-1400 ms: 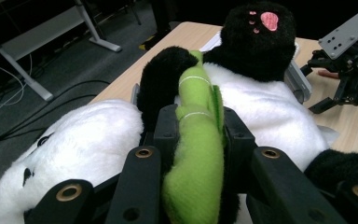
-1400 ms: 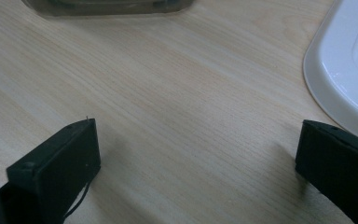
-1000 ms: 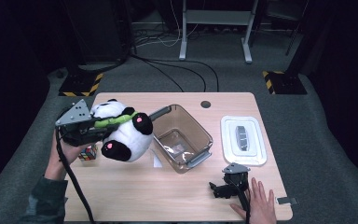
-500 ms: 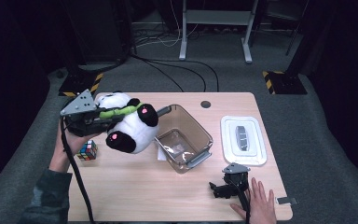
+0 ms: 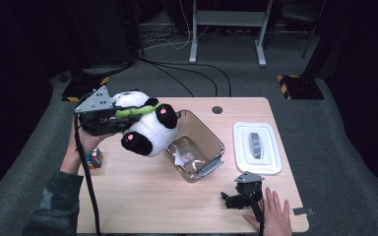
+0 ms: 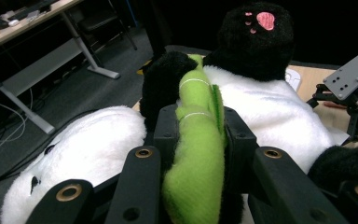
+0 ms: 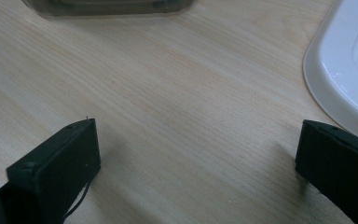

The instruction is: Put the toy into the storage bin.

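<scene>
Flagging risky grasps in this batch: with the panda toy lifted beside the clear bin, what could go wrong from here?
The left gripper is shut only on the green bamboo piece, not the plush panda's body, so the toy might swing or that piece could strain. The panda looks bulky against the clear bin, so it may catch the rim or tip it. The Rubik's cube lies just below the left hand, where a dip could knock it.

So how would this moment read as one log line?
left gripper: shut on panda's green stalk | panda: lifted beside bin | right gripper: open on table
</scene>
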`<state>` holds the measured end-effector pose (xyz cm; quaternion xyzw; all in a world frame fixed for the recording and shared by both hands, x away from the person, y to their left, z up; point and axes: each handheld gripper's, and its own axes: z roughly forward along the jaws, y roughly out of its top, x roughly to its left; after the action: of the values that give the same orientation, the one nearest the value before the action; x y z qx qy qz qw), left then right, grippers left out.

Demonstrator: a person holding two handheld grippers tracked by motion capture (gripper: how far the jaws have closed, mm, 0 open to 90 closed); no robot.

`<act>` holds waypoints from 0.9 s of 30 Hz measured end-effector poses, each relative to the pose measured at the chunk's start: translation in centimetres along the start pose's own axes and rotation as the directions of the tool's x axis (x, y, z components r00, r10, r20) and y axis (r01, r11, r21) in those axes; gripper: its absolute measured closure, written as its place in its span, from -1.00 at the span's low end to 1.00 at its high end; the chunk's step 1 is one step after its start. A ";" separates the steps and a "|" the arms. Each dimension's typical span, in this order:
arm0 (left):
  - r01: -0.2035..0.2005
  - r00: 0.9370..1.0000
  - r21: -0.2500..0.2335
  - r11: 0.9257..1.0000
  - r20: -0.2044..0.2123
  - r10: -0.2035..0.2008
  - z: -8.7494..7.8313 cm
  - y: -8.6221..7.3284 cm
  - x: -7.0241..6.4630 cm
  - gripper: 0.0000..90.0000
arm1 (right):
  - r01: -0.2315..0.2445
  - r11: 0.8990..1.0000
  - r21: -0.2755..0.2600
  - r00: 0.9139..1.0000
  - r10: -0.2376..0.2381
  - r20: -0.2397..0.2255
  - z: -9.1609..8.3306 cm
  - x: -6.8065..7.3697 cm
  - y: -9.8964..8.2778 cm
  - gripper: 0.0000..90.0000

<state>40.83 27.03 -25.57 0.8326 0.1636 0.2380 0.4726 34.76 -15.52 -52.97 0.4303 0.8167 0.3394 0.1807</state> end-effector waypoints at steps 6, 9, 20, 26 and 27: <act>-0.011 1.000 0.007 1.000 0.013 0.011 1.1 0.7 -0.1 0.60 | 0.000 1.000 0.000 1.000 0.000 0.000 0.0 0.0 0.0 -1.00; -0.028 0.999 0.012 1.000 0.018 0.028 1.7 1.2 -0.2 0.60 | 0.000 1.000 0.000 1.000 0.000 0.000 0.0 0.0 0.0 -1.00; -0.056 0.997 0.008 0.998 0.055 0.055 3.9 2.8 -0.6 0.60 | 0.001 1.000 0.000 1.000 -0.001 0.000 0.0 0.0 0.0 -1.00; -0.071 0.995 0.019 0.997 0.066 0.069 5.3 3.2 -0.7 0.60 | -0.001 1.000 0.000 1.000 0.001 0.000 0.0 0.0 0.0 -1.00; -0.068 0.996 0.017 0.998 0.063 0.067 5.5 3.2 -0.8 0.60 | -0.004 1.000 0.000 1.000 0.004 0.001 0.0 0.0 0.0 -1.00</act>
<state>43.36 21.18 -25.44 0.8492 0.1230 0.2262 0.4611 34.76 -15.50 -52.97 0.4319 0.8158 0.3396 0.1804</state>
